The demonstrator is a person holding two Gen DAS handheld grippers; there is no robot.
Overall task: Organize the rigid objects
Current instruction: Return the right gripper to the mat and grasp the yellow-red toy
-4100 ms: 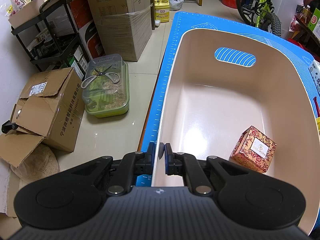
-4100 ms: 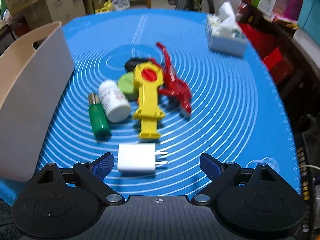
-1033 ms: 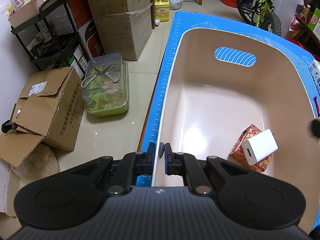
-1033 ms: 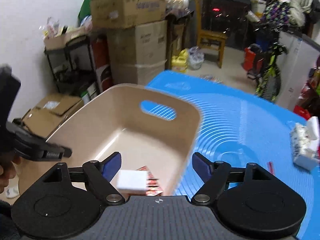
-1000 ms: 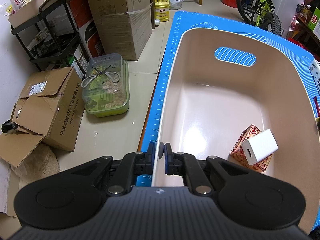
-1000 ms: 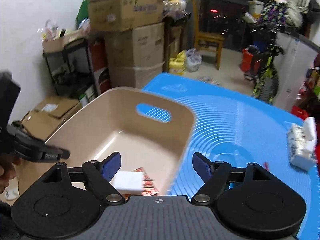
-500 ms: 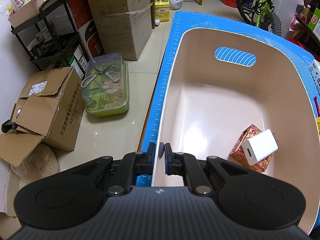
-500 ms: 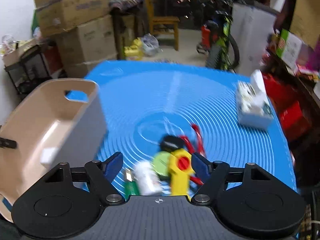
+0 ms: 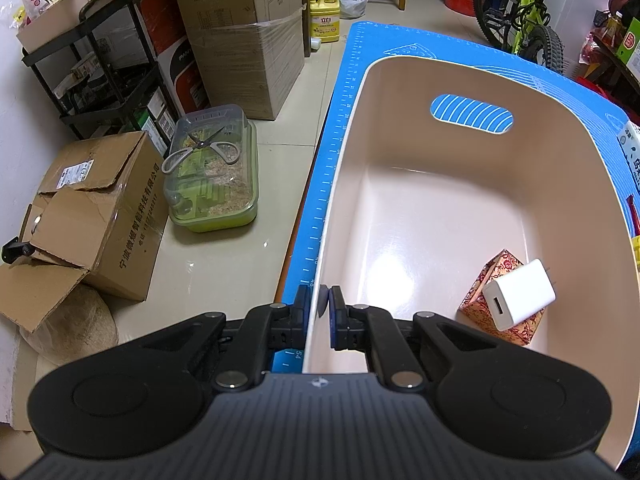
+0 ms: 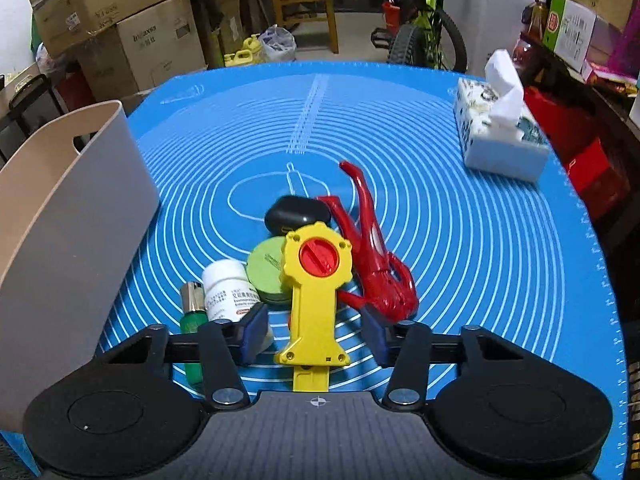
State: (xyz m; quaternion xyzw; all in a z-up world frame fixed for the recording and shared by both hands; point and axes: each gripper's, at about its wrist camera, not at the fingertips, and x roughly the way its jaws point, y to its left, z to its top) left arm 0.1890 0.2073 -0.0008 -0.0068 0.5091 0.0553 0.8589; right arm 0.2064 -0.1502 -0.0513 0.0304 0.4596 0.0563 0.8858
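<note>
Rigid objects are found clustered at lower centre of the right wrist view on the blue mat [image 10: 460, 240]: a yellow launcher toy [image 10: 314, 292], a red plastic toy [image 10: 376, 256], a green round tin [image 10: 266, 270], a black case [image 10: 296, 214], a white pill bottle [image 10: 228, 288] and a green bottle [image 10: 192, 320]. The right gripper [image 10: 316, 334] is seen closing, its jaws either side of the yellow toy's handle, pads not pressed on it. The left gripper [image 9: 319, 312] is clamped on the near rim of the beige bin [image 9: 460, 208]. A white charger [image 9: 518, 294] is lying on a patterned box [image 9: 496, 304] at lower right inside the bin.
</note>
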